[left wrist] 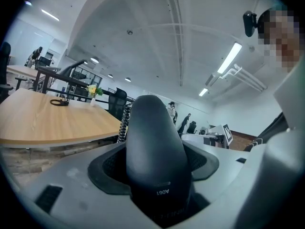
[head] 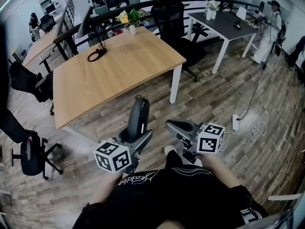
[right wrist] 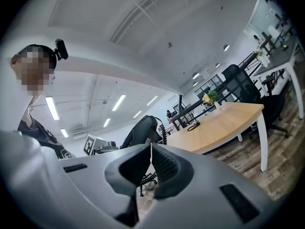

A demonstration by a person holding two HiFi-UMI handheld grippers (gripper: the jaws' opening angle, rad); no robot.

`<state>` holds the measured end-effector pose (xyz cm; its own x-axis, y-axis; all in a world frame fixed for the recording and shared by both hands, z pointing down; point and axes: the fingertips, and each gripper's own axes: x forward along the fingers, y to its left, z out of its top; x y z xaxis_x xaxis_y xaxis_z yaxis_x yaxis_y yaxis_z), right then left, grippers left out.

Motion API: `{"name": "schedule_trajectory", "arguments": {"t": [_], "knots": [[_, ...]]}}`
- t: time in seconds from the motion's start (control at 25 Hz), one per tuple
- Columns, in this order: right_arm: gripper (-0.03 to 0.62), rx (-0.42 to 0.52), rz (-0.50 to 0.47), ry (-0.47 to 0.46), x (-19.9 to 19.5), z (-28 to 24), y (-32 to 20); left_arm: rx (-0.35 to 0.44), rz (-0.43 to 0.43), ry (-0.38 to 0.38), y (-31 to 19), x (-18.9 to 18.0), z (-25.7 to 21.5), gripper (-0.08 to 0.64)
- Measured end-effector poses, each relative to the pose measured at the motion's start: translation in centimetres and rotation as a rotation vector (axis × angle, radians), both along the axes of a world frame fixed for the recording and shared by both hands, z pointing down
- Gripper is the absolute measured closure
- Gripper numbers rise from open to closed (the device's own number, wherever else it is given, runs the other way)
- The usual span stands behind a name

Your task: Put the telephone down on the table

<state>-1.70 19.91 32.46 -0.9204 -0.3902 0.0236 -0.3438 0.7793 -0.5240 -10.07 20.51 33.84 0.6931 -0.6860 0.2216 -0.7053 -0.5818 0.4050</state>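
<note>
The telephone is a black handset (head: 138,116) with a coiled cord, standing upright in front of the near edge of the wooden table (head: 109,75). My left gripper (head: 136,138) is shut on its lower part. In the left gripper view the handset (left wrist: 155,147) fills the gap between the jaws, with the table (left wrist: 47,120) to the left. My right gripper (head: 177,126) hangs beside it to the right, shut with nothing in it. In the right gripper view its pads meet (right wrist: 151,168), and the handset (right wrist: 140,130) shows beyond them.
On the table stand a vase of flowers (head: 129,20) and a looped black cable (head: 96,55). Office chairs (head: 171,13) stand behind it and another (head: 31,154) at the left. A grey desk (head: 224,25) and a person (head: 271,23) are at the back right. A power strip (head: 235,122) lies on the floor.
</note>
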Motion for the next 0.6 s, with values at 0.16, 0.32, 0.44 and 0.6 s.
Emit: {"name": "schedule_trajectory", "arguments": {"t": [0.16, 0.32, 0.44, 0.6], "knots": [[0.552, -0.003, -0.020, -0.026, 0.7, 0.0, -6.1, 0.004, -0.030, -0.026, -5.5, 0.6, 0.0, 0.249], [0.552, -0.013, -0.058, -0.003, 0.9, 0.5, -13.2, -0.019, -0.072, -0.029, -12.2, 0.8, 0.5, 0.249], [0.552, -0.008, -0.101, 0.002, 1.3, 0.3, -17.8, -0.036, -0.102, -0.033, -17.2, 1.4, 0.7, 0.249], [0.551, -0.016, -0.124, -0.006, 2.6, -0.2, -23.9, -0.038, -0.132, -0.034, -23.2, 3.0, 0.3, 0.249]]}}
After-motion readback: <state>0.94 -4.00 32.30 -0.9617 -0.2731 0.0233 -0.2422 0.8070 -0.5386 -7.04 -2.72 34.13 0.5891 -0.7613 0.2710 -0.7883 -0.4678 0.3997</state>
